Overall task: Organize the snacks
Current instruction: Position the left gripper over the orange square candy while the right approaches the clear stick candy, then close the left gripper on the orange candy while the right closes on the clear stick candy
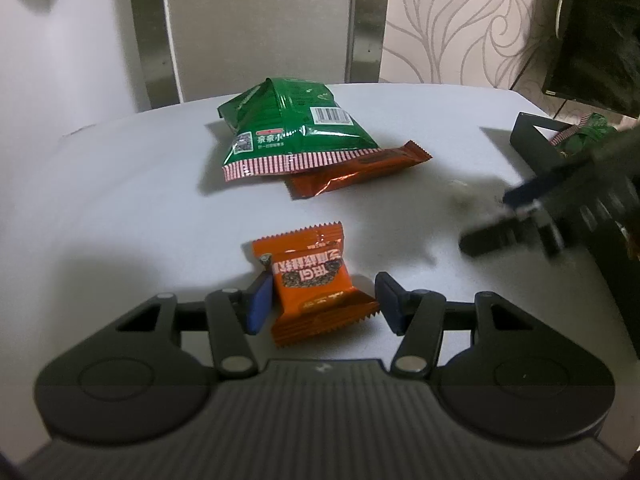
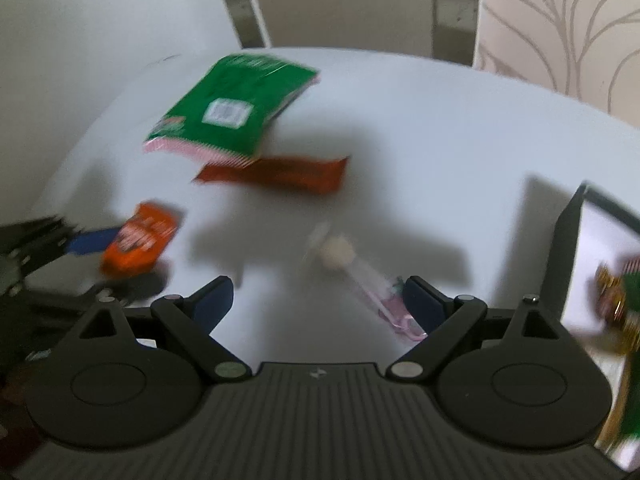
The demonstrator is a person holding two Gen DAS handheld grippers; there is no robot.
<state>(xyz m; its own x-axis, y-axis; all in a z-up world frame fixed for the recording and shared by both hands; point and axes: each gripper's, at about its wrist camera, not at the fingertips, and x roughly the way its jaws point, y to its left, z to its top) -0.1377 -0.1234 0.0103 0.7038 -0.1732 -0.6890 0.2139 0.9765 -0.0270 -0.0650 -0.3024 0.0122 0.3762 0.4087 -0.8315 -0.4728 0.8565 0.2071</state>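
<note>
A small orange snack packet (image 1: 314,280) sits between the blue pads of my left gripper (image 1: 325,300). The left pad lies against its side and the right pad meets its crimped corner. The same packet (image 2: 136,240) shows blurred at the left of the right wrist view. My right gripper (image 2: 318,302) is open, low over the table. A clear-wrapped pale sweet (image 2: 340,254) lies between its fingers, close to the right pad (image 2: 424,304). In the left wrist view the right gripper (image 1: 506,216) is a blur beside that sweet (image 1: 460,196). Further back, a green snack bag (image 1: 296,132) overlaps a brown-orange bar (image 1: 360,172).
A black open tray (image 1: 534,140) at the table's right side holds green packets (image 1: 584,136); its wall (image 2: 568,248) stands just right of my right gripper. The white table (image 1: 120,200) has a rounded far edge. A chair back (image 1: 260,20) and patterned wall lie beyond.
</note>
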